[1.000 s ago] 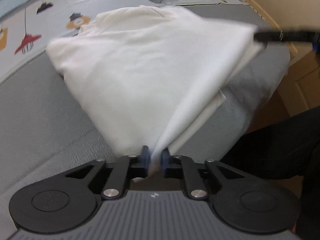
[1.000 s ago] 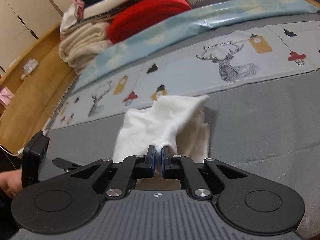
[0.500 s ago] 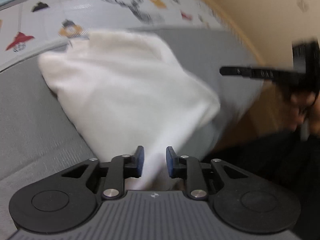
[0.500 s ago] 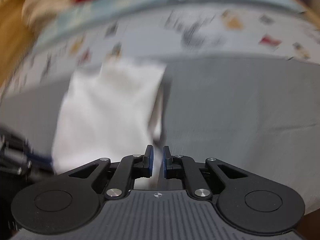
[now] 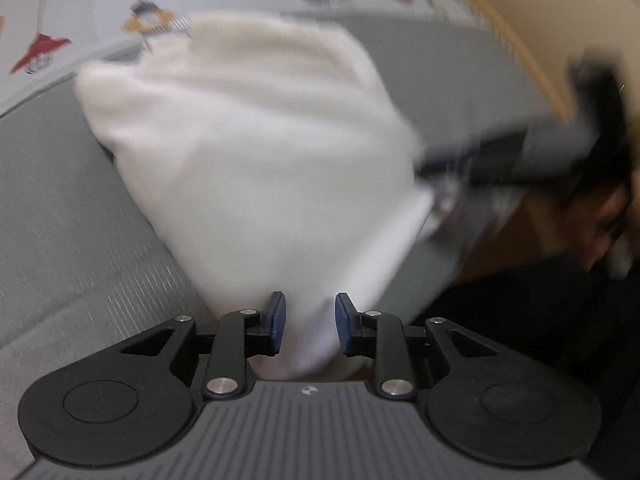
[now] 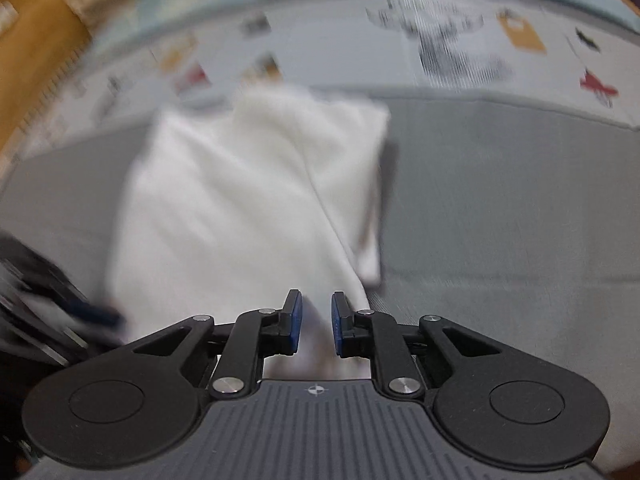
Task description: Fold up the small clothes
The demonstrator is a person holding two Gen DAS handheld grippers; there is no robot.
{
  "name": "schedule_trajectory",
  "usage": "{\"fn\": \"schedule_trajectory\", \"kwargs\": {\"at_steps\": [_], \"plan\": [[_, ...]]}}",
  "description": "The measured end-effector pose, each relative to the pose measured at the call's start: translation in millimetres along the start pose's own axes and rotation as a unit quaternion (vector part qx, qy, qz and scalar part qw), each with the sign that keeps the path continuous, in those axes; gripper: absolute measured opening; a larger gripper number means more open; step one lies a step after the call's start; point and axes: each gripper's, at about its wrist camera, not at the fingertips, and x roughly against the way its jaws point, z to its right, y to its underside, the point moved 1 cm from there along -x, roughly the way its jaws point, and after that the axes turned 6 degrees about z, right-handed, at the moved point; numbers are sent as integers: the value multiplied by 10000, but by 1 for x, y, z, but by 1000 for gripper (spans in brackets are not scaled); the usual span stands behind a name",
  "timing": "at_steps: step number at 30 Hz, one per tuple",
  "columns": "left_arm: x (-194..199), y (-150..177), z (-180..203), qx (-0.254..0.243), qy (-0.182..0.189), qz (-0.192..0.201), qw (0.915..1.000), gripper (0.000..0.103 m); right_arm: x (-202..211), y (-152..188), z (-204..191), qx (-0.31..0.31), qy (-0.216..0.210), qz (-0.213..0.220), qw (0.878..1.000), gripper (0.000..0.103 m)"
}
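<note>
no readable text (prints too blurred)

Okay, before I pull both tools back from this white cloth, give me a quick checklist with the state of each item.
1. Left tool letting go: ok. Its jaws are opening, and the folded white cotton garment lies loose between the blue pads.
2. Right tool letting go: ok. Its jaws are opening too, cloth between them, a gap visible at each pad.
3. Garment resting on the grey ribbed mat: ok, it lies flat.
4. Fold edges lined up: not ok. A lower layer sticks out past the top layer on one side.
5. Cloth snagged on a pad: cannot tell, the pictures are blurred.
</note>
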Motion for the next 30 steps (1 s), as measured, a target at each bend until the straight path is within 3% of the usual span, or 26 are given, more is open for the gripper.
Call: {"fn": "schedule_trajectory", "kwargs": {"at_steps": [2,4,5,8,10,11,12,14,19,21,30], "plan": [[8,-8,-14,370,-33,251,9990,42,-18,6,3,92,329,-432,9985,16],[13,-16,-31,804,-240,513,9952,55,-20,7,8,-12,336,-502,9982,16],[15,-20,-37,1042,-384,644,9917,65,-16,4,10,-85,280,-399,9988,16],[17,-22,-62,1786,-539,966,9777,71,10,-8,15,-394,-10,428,9983,22],[12,-26,-73,2202,-546,1031,9684,71,25,-16,20,-743,-189,1011,9919,38],[9,-26,-79,2367,-566,1001,9648,71,28,-19,22,-884,-192,1207,9886,56],[6,-28,-84,2451,-586,967,9629,71,29,-22,24,-1024,-144,1345,9855,66],[-2,-30,-88,2540,-594,915,9610,74,19,-25,29,-1215,-97,1268,9844,66],[-12,-30,-91,2634,-532,868,9593,78,-20,-32,25,-1352,84,584,9891,66],[-16,-28,-91,2661,-500,827,9591,78,-30,-34,26,-1449,160,408,9885,71],[-35,-44,-82,2381,-484,784,9669,78,-44,-38,37,-1987,-44,247,9797,70]]}}
